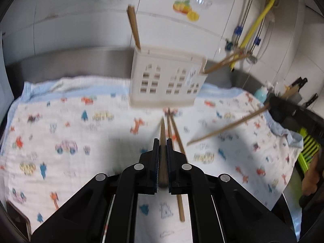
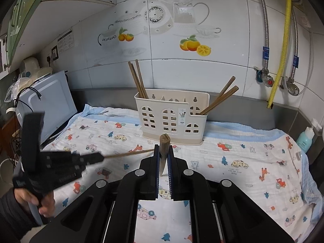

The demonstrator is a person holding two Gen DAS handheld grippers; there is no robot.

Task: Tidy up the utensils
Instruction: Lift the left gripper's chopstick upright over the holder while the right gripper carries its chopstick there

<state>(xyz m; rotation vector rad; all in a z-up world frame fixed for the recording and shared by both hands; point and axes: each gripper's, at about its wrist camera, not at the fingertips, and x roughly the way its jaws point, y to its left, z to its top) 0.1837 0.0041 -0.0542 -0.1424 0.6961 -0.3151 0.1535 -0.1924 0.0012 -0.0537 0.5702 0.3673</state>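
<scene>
Five chopsticks, as far as can be counted, already stand in the cream utensil holder (image 2: 171, 115): three (image 2: 137, 79) leaning in its left compartment and two (image 2: 220, 97) slanting out of its right compartment; the middle compartment appears unfilled, though its contents are partly hidden behind the pierced front wall. Holder: upright at the back edge of the printed cloth (image 2: 253, 162) that covers the bench, close to the steel upstand below the tiled wall. In transit, two pieces: the left gripper (image 1: 163, 147) has its fingers pressed onto one chopstick (image 1: 162, 133), which runs forward between them toward the holder; the right gripper (image 2: 163, 151) pinches another chopstick (image 2: 164, 141), its blunt end projecting upward in front of the holder's base. Left to collect, at least two: a pair of loose chopsticks (image 1: 175, 135) lies on the cloth near the middle of the bench, just beside and partly under the left gripper, tips pointing at the holder. Motion blur in the left wrist view leaves the exact count of loose pieces uncertain. Judged status: past the halfway mark, with both held pieces yet to be dropped in and the loose pair yet to be lifted. Other items on or beside the bench: a teal bottle (image 2: 305, 137) at the right edge.
</scene>
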